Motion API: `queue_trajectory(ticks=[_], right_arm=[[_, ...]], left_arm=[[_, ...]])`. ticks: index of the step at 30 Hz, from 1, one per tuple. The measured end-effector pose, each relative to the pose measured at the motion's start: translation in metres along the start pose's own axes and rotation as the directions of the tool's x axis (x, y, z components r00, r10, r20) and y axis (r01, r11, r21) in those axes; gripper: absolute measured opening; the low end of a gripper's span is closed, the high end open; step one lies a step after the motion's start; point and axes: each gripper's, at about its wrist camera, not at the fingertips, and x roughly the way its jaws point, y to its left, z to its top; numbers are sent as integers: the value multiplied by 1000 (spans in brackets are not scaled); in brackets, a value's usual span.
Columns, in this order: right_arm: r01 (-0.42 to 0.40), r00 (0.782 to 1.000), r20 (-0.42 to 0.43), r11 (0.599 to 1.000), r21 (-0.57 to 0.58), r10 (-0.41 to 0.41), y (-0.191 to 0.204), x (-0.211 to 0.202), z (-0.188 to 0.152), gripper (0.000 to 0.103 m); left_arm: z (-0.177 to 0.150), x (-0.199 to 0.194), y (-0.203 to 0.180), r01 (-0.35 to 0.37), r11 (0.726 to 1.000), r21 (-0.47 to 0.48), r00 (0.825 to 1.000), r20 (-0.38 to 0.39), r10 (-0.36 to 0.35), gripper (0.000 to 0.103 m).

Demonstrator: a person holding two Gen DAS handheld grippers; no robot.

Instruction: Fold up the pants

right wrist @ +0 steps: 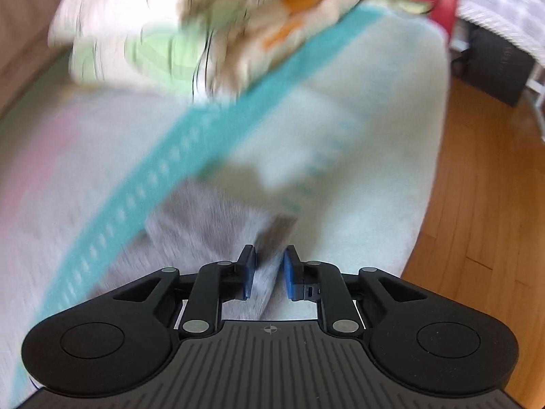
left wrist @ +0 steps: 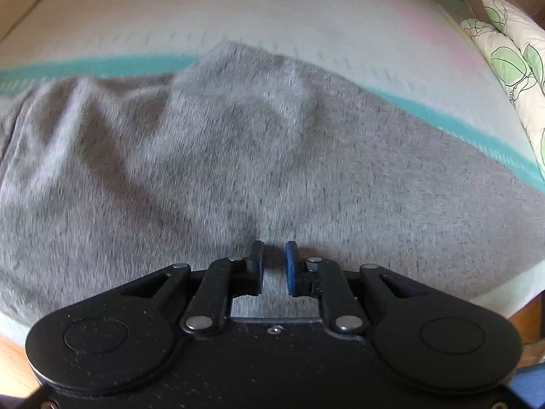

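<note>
The grey pants [left wrist: 238, 156] lie rumpled across a pale bed sheet [left wrist: 238, 17] with a teal stripe. In the left wrist view they fill the middle, and my left gripper [left wrist: 274, 259] is shut on the grey cloth between its blue pads. In the right wrist view, which is blurred, a narrow end of the pants [right wrist: 211, 218] runs into my right gripper [right wrist: 269, 262], whose blue pads are shut on a fold of it.
A leaf-print pillow [left wrist: 514, 58] lies at the bed's right end; it also shows in the right wrist view [right wrist: 177, 34]. Wooden floor [right wrist: 487, 221] lies beyond the bed's right edge, with a dark box [right wrist: 494, 64] on it. A bed frame [left wrist: 20, 3] borders the far side.
</note>
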Motion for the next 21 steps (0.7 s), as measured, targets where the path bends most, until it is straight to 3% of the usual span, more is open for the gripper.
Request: queue_trajectory(ticks=[2, 4, 8, 10, 14, 18, 21], right_arm=[[-98, 993, 56, 993, -71, 102, 22, -18, -3, 20], [-221, 970, 61, 960, -173, 234, 52, -32, -14, 24], [-448, 885, -62, 809, -381, 461, 124, -51, -54, 25], [-519, 841, -137, 710, -477, 523, 158, -61, -80, 25], [-597, 762, -254, 496, -630, 595, 218, -82, -130, 25], [-672, 682, -428, 279, -686, 593, 268, -94, -170, 25], [-678, 630, -515, 89, -729, 580, 297, -99, -199, 27]], left_arm=[[-5, -2, -1, 14, 1000, 10, 1000, -26, -14, 21], [-8, -5, 1, 26, 1000, 12, 998, -48, -26, 21], [9, -17, 13, 2, 998, -71, 999, -36, -4, 21], [27, -28, 18, -55, 995, -83, 998, 16, 56, 21], [66, -47, 30, -141, 986, -93, 983, 109, 150, 49], [87, -43, 48, -213, 972, -99, 967, 119, 224, 50], [80, -22, 67, -224, 962, -153, 971, 45, 234, 49]])
